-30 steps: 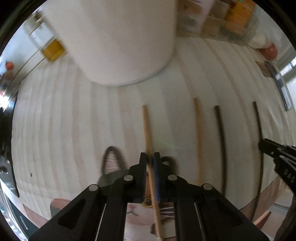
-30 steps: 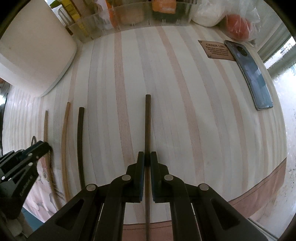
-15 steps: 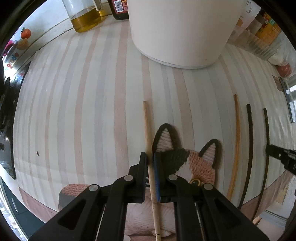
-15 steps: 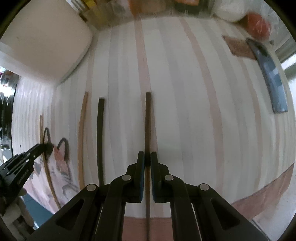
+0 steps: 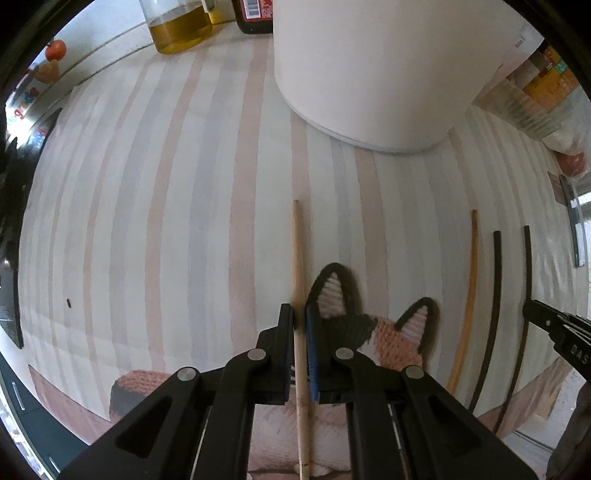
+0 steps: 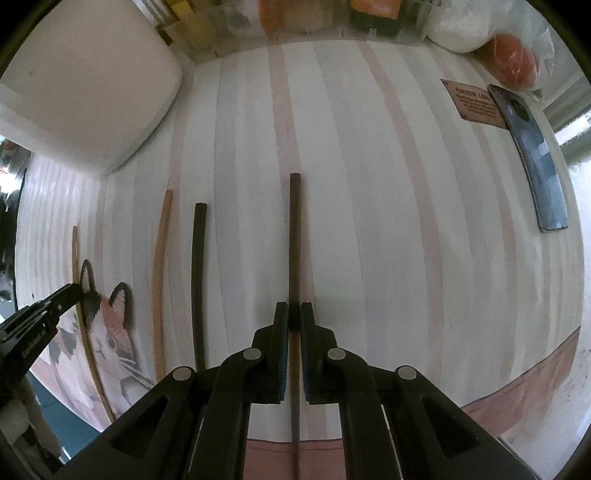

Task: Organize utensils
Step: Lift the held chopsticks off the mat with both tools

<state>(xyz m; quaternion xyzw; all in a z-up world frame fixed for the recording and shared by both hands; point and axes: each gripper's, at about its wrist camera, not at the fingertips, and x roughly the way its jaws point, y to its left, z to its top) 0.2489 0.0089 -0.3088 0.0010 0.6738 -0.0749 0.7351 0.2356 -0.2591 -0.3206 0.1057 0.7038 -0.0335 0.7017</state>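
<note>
The left gripper (image 5: 300, 319) is pinched on a pale chopstick (image 5: 297, 258), which runs up between the pads and out over the striped cloth (image 5: 166, 221). Its lower end lies across a knitted cat mat (image 5: 391, 332); the gripper's tips sit just left of the mat's left ear. To the right three more sticks lie side by side on the cloth — a tan chopstick (image 5: 467, 295), then a black chopstick (image 5: 493, 302), then a brown chopstick (image 5: 526, 295), the last held by the right gripper (image 6: 294, 314).

In the right wrist view that gripper is clamped on the brown chopstick, which runs straight up the cloth from between the pads. The black one lies well to its left, the tan one just beyond that, and the pale one farthest left, crossing the cat mat with the left gripper on it.

Containers: a large white tub (image 5: 388, 74) stands on the cloth above the sticks; its inside cannot be seen. Behind it, at the back edge, a clear jar (image 5: 177, 26) holds amber liquid and a dark bottle (image 5: 255, 16) stands beside it. A clear bin (image 6: 295, 22) along the back holds packets in orange and yellow — too blurred to name. Right of the bin lies a plastic bag (image 6: 491, 33) with something red and something white inside. A phone (image 6: 532, 155) and a brown plaque (image 6: 474, 99) lie at the cloth's right side, touching.
</note>
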